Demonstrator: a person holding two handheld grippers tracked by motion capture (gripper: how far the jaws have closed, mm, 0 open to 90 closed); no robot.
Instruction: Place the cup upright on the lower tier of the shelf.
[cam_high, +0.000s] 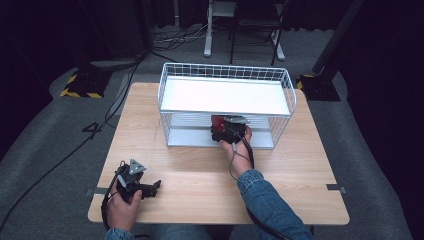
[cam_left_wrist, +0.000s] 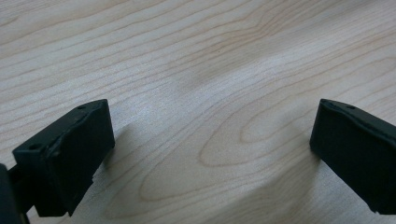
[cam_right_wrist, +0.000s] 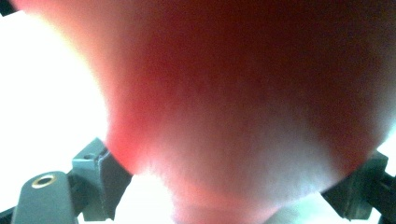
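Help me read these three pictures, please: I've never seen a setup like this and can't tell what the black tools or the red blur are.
A person sits at a wooden table and holds a hand-operated two-jaw gripper in each hand. The high view looks down from above. The other two pictures come from small cameras riding on the grippers. The left gripper rests low over bare wood near the table's front edge, its black jaws wide apart with nothing between them. The right gripper reaches into the lower level of a white wire rack with a white shelf on top. It carries a red object between its jaws. That object sits so close to its camera that it blurs, so I cannot say what it is.
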